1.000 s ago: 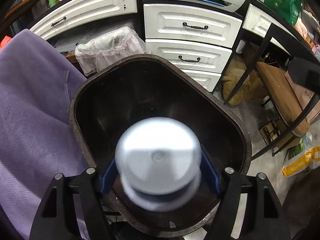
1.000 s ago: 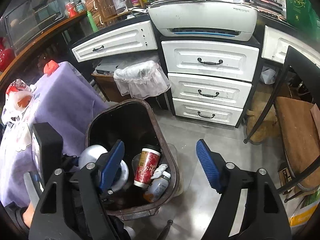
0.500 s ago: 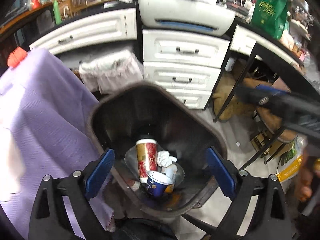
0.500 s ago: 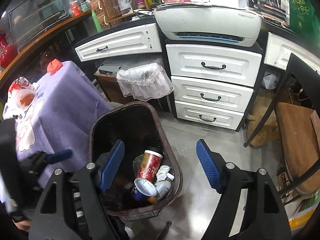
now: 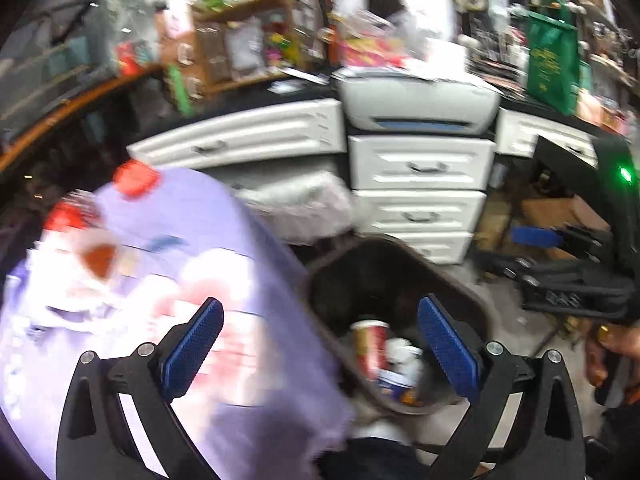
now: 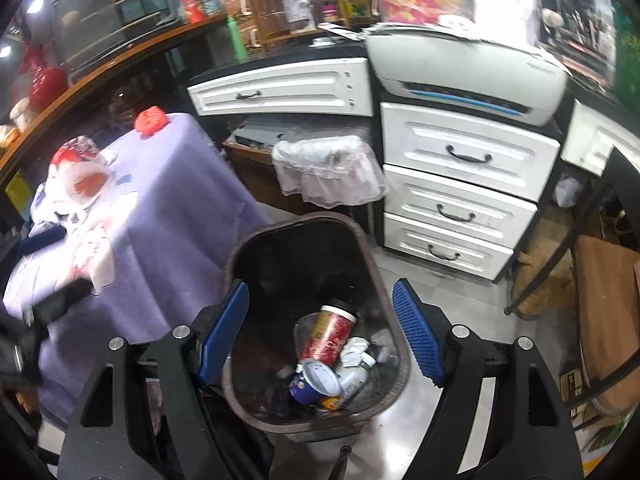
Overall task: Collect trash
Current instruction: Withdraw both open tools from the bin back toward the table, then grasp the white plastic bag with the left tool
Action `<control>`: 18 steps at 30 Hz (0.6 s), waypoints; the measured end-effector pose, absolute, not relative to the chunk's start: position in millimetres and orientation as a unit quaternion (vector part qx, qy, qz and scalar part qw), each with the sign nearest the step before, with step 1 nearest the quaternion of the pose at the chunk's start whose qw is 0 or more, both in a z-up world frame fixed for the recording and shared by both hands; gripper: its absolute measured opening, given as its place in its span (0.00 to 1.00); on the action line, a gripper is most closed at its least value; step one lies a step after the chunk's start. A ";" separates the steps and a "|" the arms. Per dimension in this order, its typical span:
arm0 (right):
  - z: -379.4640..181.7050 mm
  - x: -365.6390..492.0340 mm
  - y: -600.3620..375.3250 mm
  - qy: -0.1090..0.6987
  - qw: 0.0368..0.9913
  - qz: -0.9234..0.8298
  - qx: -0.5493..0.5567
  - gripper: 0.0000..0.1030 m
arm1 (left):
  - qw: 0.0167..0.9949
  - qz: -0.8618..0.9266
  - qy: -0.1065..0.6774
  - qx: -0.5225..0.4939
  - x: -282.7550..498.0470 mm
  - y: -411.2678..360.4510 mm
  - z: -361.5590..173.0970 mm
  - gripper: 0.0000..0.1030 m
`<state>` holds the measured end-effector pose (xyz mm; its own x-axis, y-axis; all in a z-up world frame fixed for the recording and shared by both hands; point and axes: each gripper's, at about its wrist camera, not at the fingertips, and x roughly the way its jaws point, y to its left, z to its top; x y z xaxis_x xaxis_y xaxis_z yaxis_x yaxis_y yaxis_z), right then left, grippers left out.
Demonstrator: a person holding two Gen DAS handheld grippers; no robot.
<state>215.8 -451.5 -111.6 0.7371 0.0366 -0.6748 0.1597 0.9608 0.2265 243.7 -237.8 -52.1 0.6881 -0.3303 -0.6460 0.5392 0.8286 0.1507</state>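
Observation:
A dark trash bin [image 6: 240, 256] stands on the floor beside the purple-clothed table; it also shows in the left wrist view [image 5: 460, 288]. Inside lie a red paper cup [image 6: 330, 334], a blue cup [image 6: 314, 382] and crumpled white paper [image 6: 354, 352]. My right gripper [image 6: 320, 332] is open and empty above the bin. My left gripper [image 5: 316, 350] is open and empty, over the table edge and the bin's left rim. On the table lies a white and red plastic bag [image 6: 78, 178] with other litter. The left view is blurred.
The purple table [image 6: 168, 208] is left of the bin. White drawers [image 6: 460, 184] with a printer [image 6: 468, 76] on top stand behind. A bag-lined basket [image 6: 328, 168] sits behind the bin. A black-framed wooden stool [image 6: 604, 304] is at the right.
My left gripper opened and dropped the blue cup into the bin, then rose and swung left toward the table. My right gripper stayed open over the bin.

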 end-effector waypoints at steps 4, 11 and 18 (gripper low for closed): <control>-103.1 222.7 -428.2 0.361 0.925 -0.005 0.120 0.76 | 0.925 -0.184 0.291 0.157 266.1 -202.1 -29.1 0.94; -89.5 231.0 -387.5 0.361 0.928 0.036 0.081 0.76 | 0.940 -0.075 0.297 0.149 333.2 -145.1 -6.6 0.94; -84.6 240.0 -360.1 0.366 0.927 0.056 0.058 0.76 | 0.923 -0.062 0.346 0.156 394.8 -130.0 -6.6 0.84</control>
<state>240.0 -360.1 -84.6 0.7254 0.1463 -0.6726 -0.0616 0.9870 0.1483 394.8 -130.0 -6.6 0.7533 -0.0070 -0.6576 0.2225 0.9437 0.2448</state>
